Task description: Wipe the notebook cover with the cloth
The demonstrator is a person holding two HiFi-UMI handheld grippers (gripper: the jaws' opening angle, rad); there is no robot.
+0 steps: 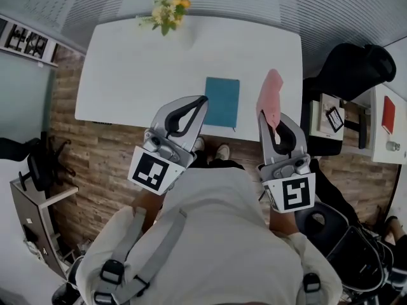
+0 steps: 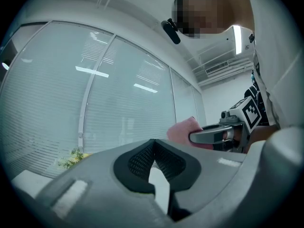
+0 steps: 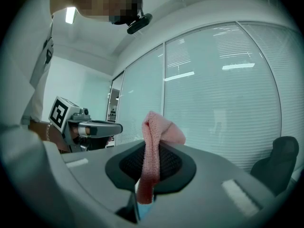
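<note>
White table (image 1: 127, 75), notebook (image 1: 222, 101) flat | right claw (image 3: 148, 172): cloth (image 3: 154, 132) | wood floor (image 1: 70, 145) (blinds (image 3: 228, 103))

White table (image 1: 127, 75) w/ teal notebook (image 1: 222, 101) nr front edge, flowers (image 1: 166, 10) at back.

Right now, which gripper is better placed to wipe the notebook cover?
Right. The right gripper is shut on the pink cloth, held to the right of the teal notebook. The left gripper is shut and empty; at best it could steady the notebook.
</note>
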